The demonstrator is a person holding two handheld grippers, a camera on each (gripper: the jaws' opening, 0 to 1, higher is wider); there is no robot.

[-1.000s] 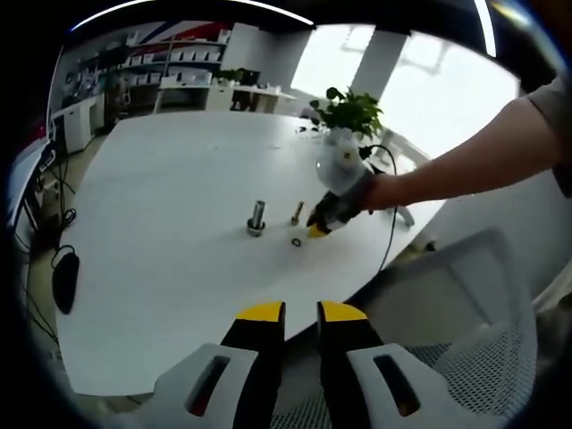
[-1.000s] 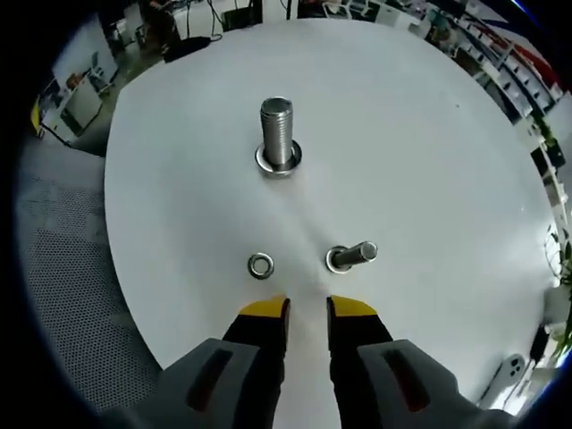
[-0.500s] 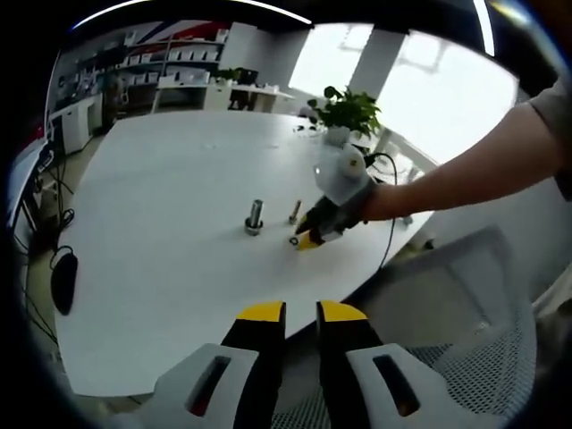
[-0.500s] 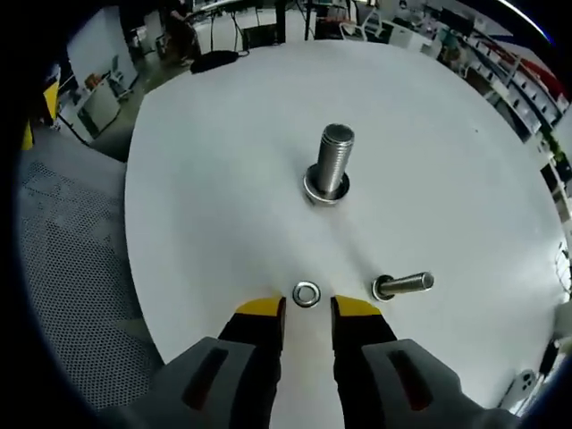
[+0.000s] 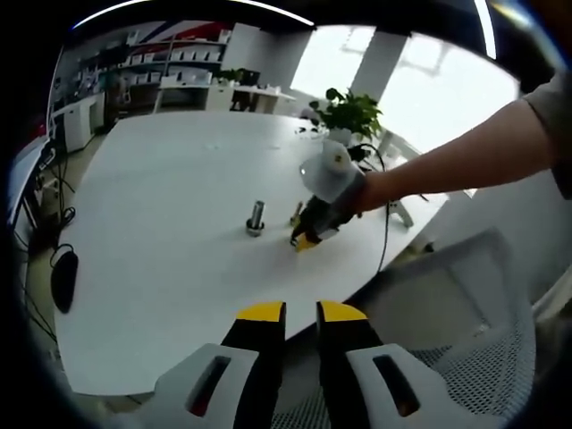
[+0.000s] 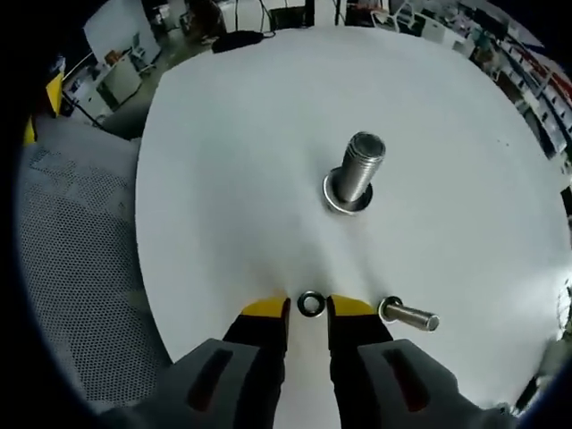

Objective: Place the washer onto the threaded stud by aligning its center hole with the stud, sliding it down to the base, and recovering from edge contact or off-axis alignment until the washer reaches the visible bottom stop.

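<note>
Washer (image 6: 310,304) flat on white table (image 6: 223,179).

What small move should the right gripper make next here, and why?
Probably close the right gripper on the washer. In the right gripper view the washer lies flat on the white table between the open yellow-tipped jaws, not yet gripped, while the upright threaded stud stands farther ahead and a smaller bolt lies beside the right jaw.
</note>
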